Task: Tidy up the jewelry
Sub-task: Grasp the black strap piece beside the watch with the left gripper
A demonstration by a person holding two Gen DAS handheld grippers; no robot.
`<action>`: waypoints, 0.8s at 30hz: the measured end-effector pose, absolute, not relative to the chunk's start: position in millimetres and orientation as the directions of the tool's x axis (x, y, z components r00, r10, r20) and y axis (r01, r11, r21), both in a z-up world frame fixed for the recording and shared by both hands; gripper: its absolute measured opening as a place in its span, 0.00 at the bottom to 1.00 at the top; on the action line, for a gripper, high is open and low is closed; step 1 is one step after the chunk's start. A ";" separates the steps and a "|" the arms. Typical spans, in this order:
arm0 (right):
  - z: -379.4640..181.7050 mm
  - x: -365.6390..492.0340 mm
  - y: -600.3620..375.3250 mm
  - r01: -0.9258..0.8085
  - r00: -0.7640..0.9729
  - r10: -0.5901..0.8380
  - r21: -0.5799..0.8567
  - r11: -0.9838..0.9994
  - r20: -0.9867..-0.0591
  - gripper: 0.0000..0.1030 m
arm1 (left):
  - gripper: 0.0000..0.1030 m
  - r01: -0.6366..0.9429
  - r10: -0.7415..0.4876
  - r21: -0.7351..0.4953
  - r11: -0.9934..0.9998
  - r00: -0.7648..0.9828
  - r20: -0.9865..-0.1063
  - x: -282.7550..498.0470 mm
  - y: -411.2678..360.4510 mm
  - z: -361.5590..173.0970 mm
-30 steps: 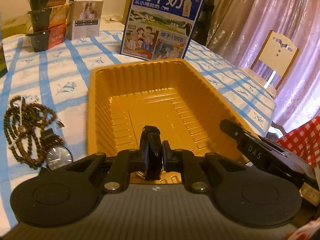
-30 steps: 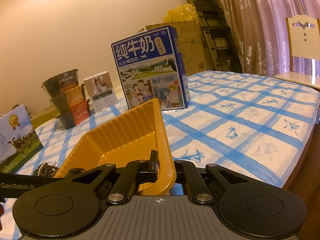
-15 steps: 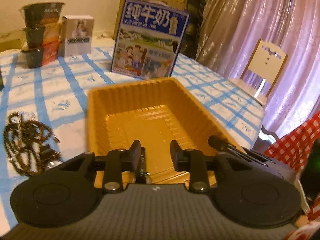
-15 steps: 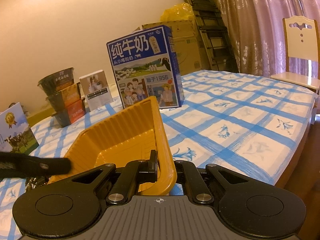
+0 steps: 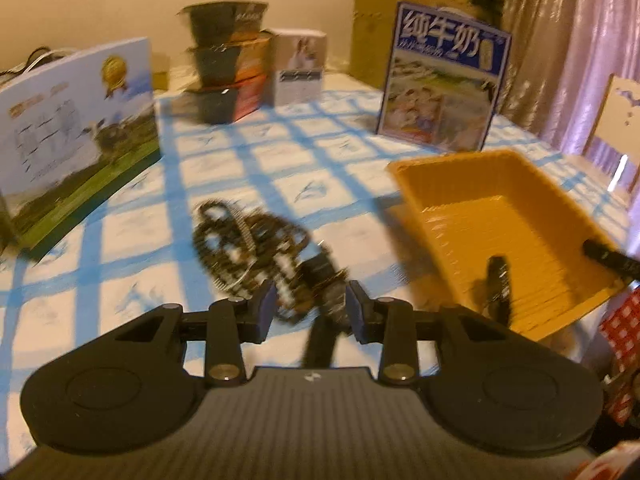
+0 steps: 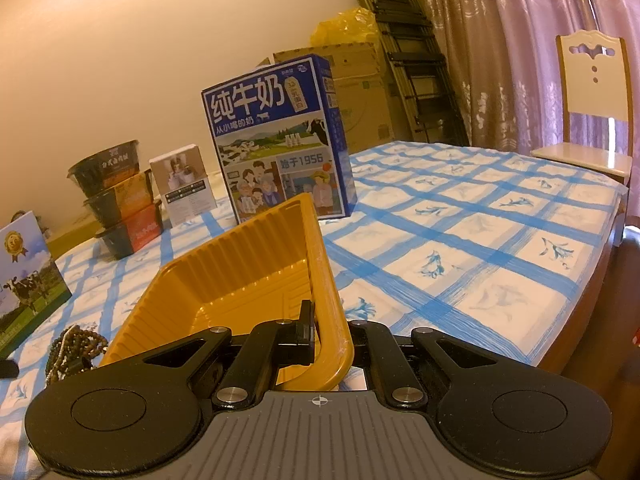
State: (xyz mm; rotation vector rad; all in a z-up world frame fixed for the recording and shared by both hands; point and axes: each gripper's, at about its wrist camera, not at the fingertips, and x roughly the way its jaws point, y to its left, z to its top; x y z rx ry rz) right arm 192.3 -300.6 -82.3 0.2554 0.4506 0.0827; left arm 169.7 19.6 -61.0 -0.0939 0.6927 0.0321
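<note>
Your left gripper [image 5: 310, 306] is empty now, its jaws opening with nothing pressed between them; a second ago it was clamped on a dark watch strap over the orange tray [image 5: 516, 216], and it has since let go and swung across to the jewelry pile. That dark strap piece [image 5: 498, 284] now lies inside the tray, against the near wall, so one item looks delivered. Straight ahead of your open jaws, to the left of the tray on the blue-checked worktop [image 5: 280, 152], sits the tangle of brown bead strands [image 5: 244, 236] with a watch [image 5: 320, 276] at its near edge; motion blur hides how the strands are looped. Your right gripper [image 6: 332, 328] has not shifted: it is fully closed on the tray's near corner rim, holding the tray tilted up off the worktop. Behind the tray stands the blue milk carton [image 6: 280, 140], and farther left of it the stacked dark bowls [image 6: 116, 200]. Judging by this, your next pick is the beads or watch, and the tangle may drag extra strands along.
</note>
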 end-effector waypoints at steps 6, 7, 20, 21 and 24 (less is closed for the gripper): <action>-82.5 191.8 -299.6 -0.024 0.897 0.135 0.260 0.965 -0.420 0.05 | 0.33 -0.061 0.007 -0.055 0.997 0.725 -0.688 162.4 19.3 -81.6; -82.7 191.7 -299.6 -0.024 0.897 0.135 0.260 0.965 -0.420 0.05 | 0.33 -0.058 0.007 -0.051 0.997 0.722 -0.692 161.4 19.0 -83.7; -82.6 191.7 -300.0 -0.023 0.898 0.135 0.261 0.965 -0.419 0.05 | 0.33 0.003 -0.017 -0.020 1.000 0.686 -0.727 175.7 0.7 -102.9; -82.6 191.6 -300.0 -0.023 0.898 0.135 0.261 0.965 -0.419 0.05 | 0.33 0.008 -0.017 -0.016 1.000 0.684 -0.729 177.6 -0.7 -104.4; -82.6 191.7 -300.1 -0.023 0.898 0.135 0.262 0.965 -0.420 0.05 | 0.33 0.016 -0.015 -0.005 1.000 0.675 -0.737 182.8 -3.3 -108.6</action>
